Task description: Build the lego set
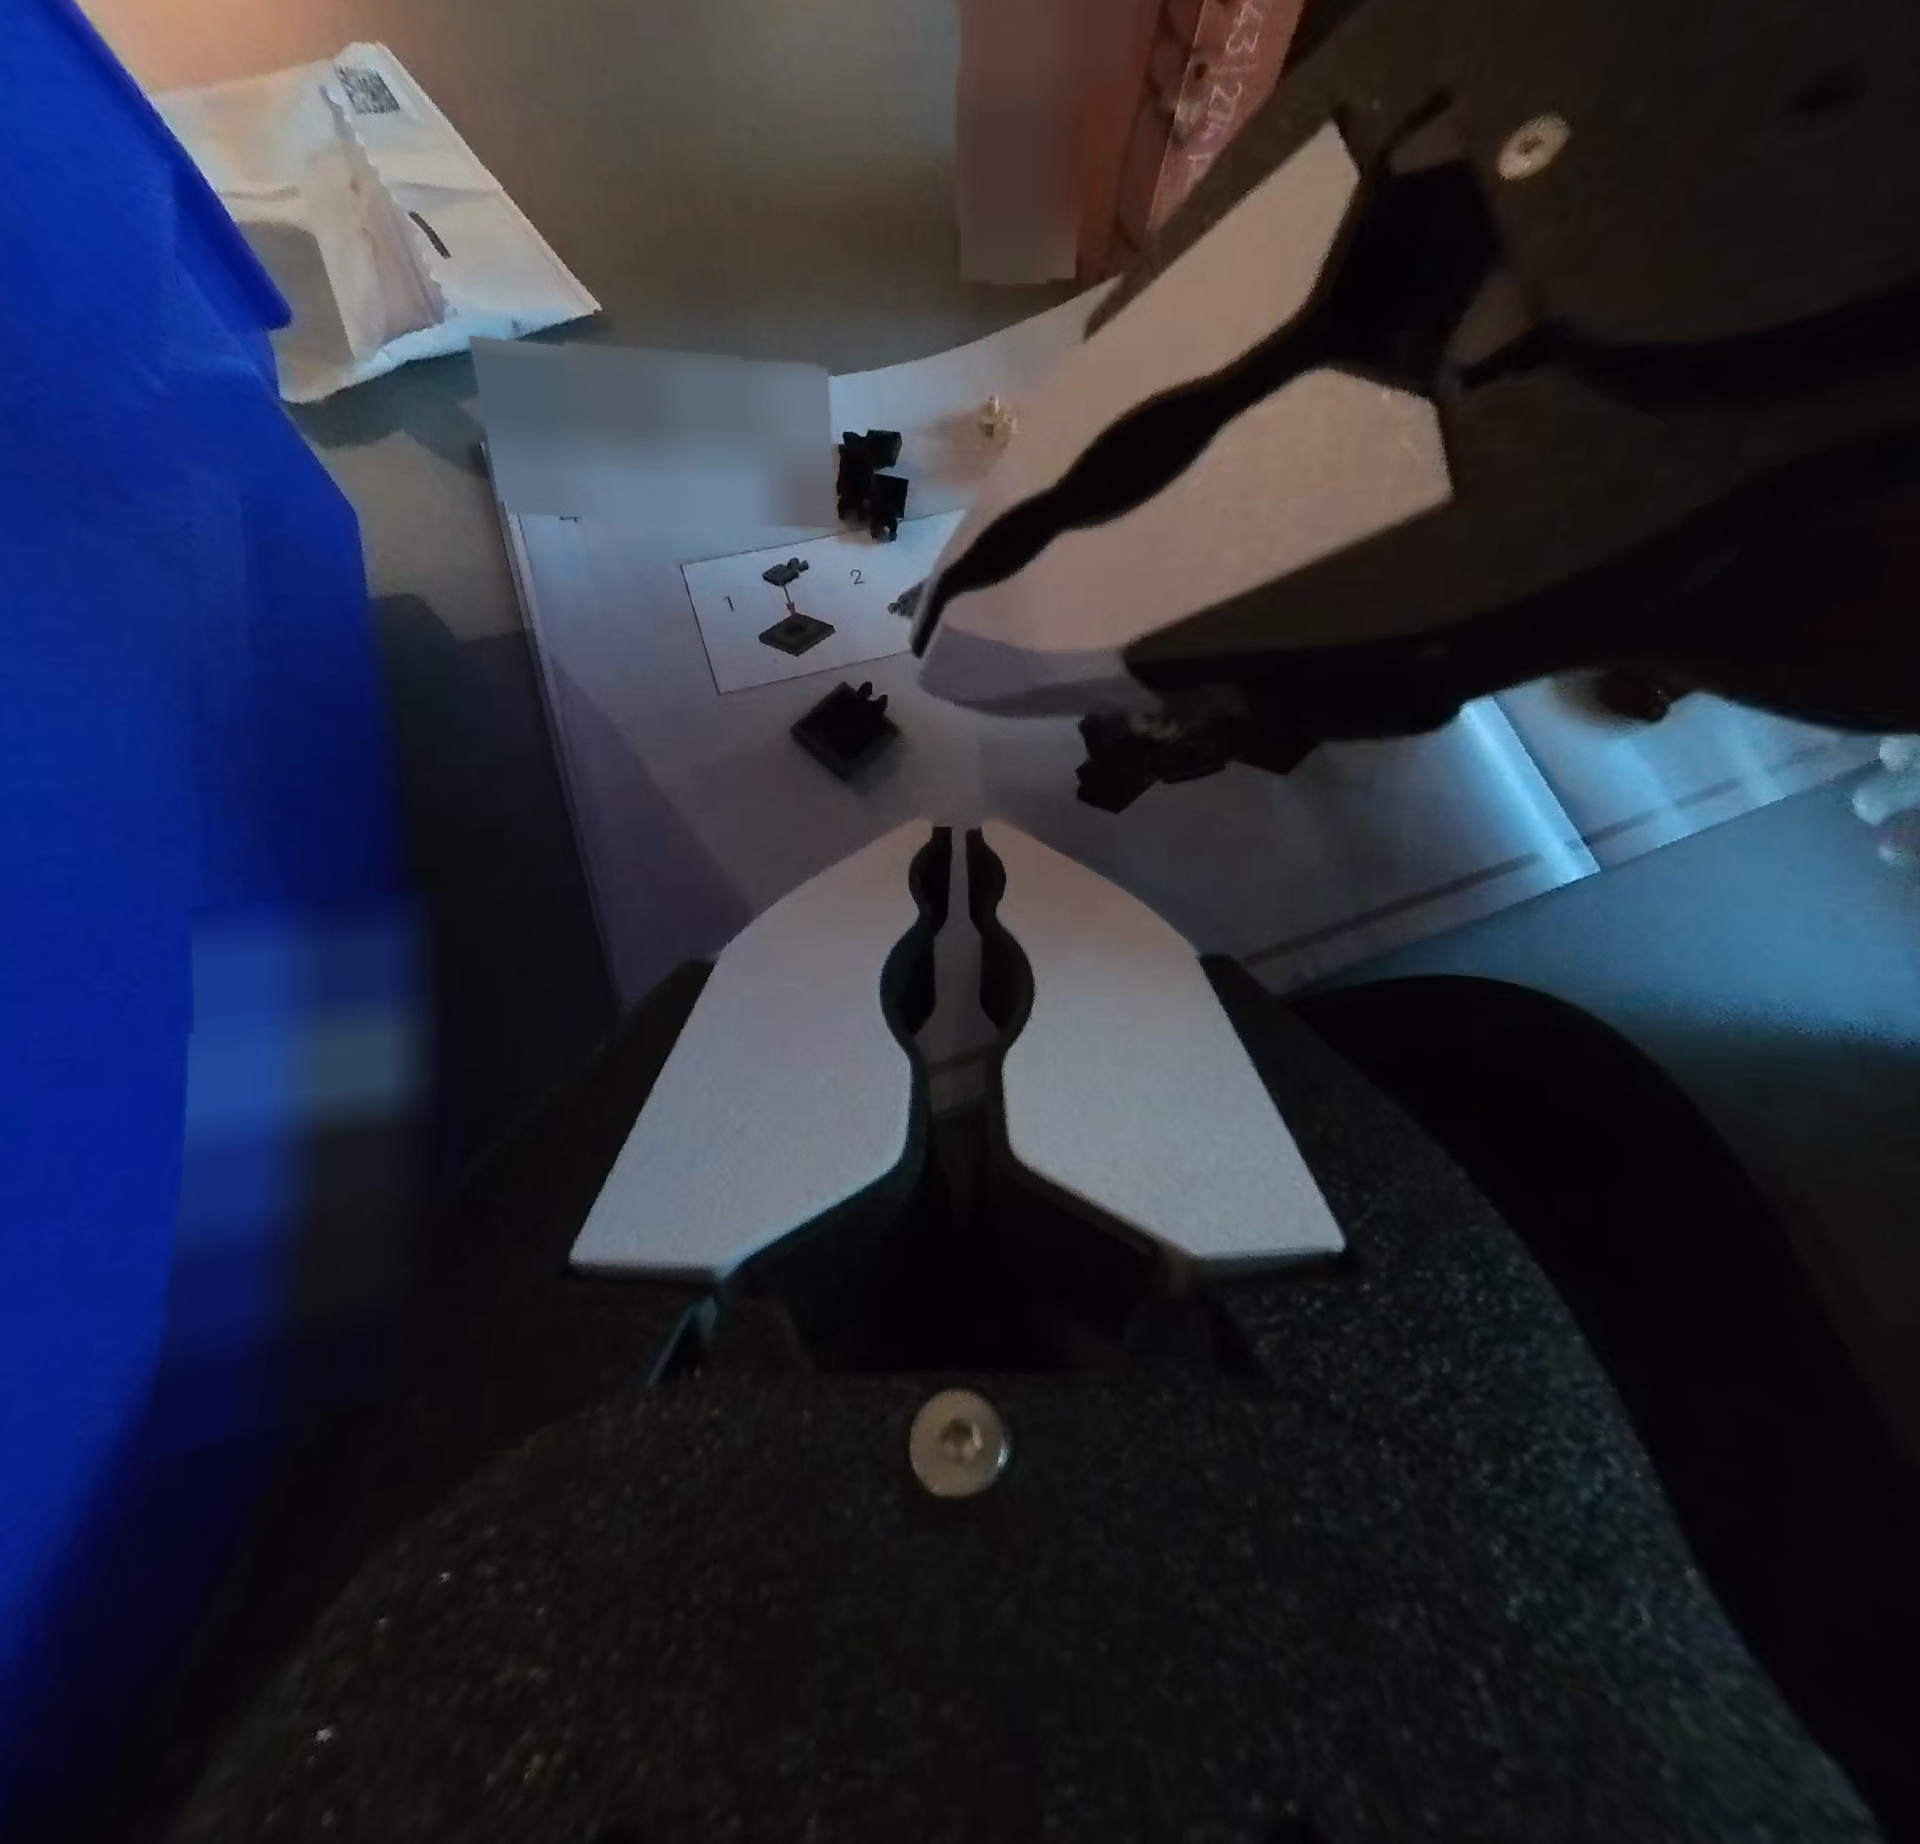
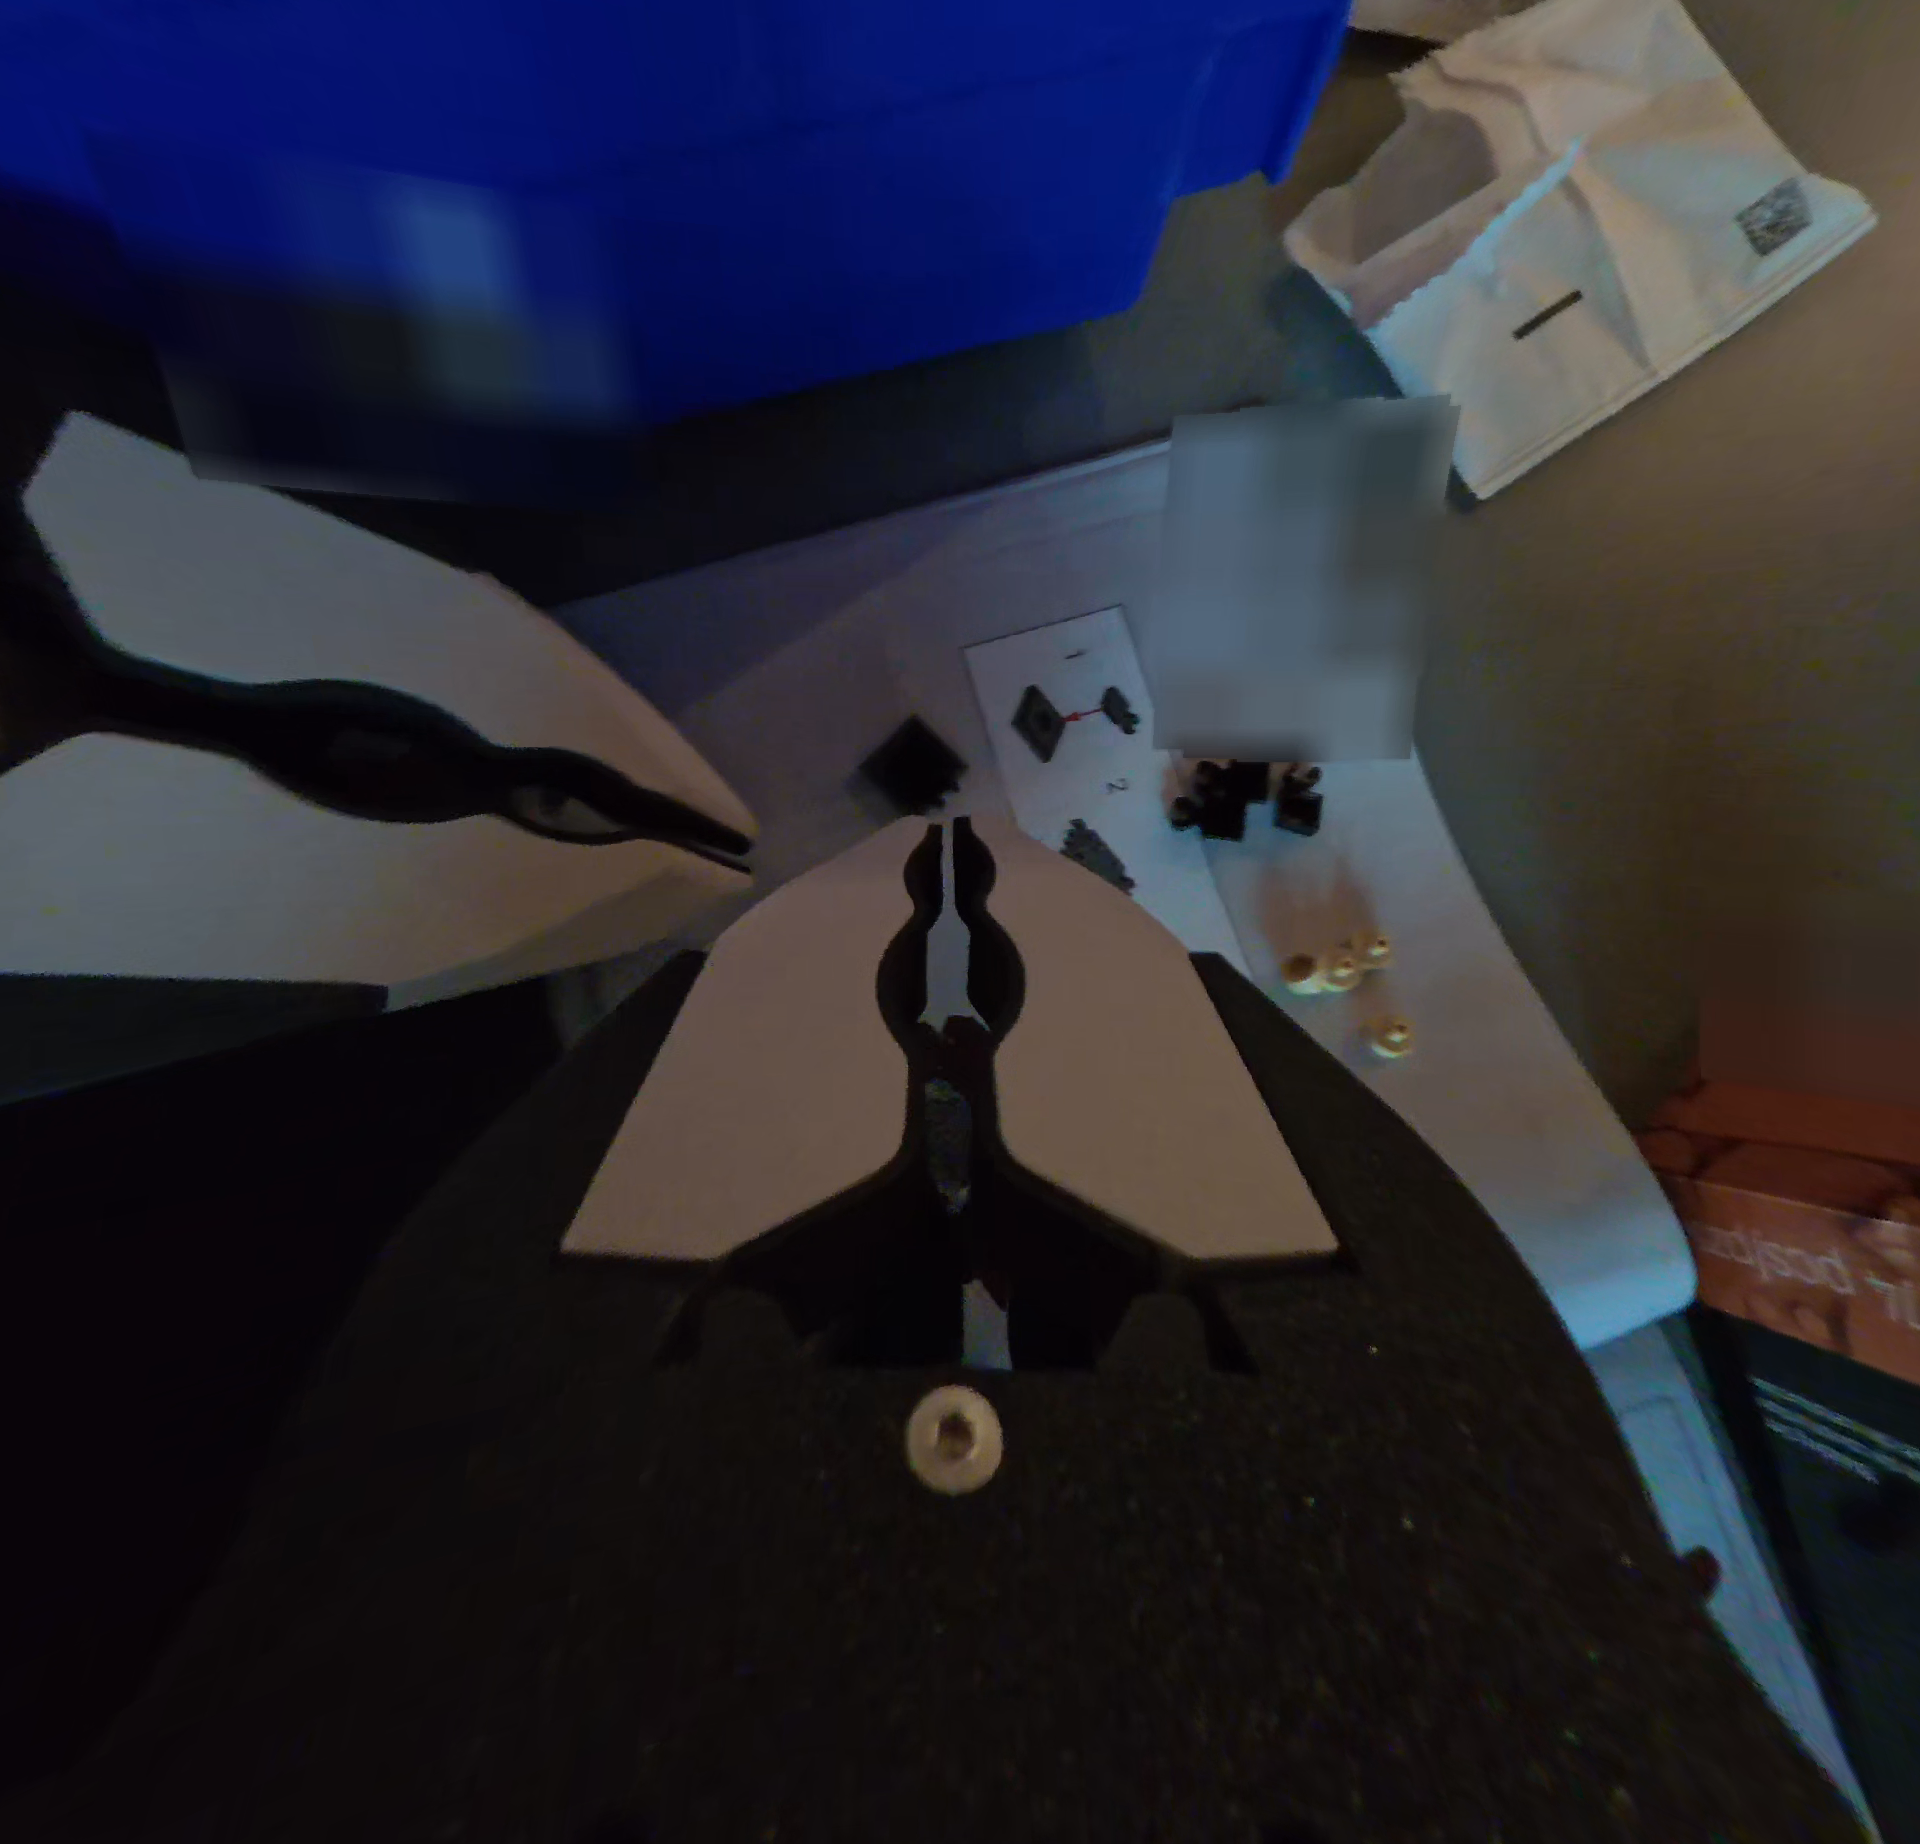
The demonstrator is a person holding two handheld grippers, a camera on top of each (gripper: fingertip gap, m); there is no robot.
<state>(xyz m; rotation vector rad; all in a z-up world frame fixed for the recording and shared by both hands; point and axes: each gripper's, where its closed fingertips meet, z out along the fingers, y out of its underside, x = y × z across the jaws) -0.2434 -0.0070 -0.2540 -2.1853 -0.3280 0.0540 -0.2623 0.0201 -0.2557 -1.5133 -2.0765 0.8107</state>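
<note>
A white sheet (image 1: 644, 755) lies on a dim brown table (image 1: 727, 184) beside a blue bin (image 1: 156, 755). Your left tool (image 1: 956, 836) hovers over the sheet, jaws narrowed to a slit and holding nothing, nearest a black square piece (image 1: 844, 740). Your right tool (image 2: 951, 826), likewise nearly closed and empty, hangs above a clump of black pieces (image 1: 1117, 766). Cream beads (image 2: 1340, 963) lie apart.
</note>
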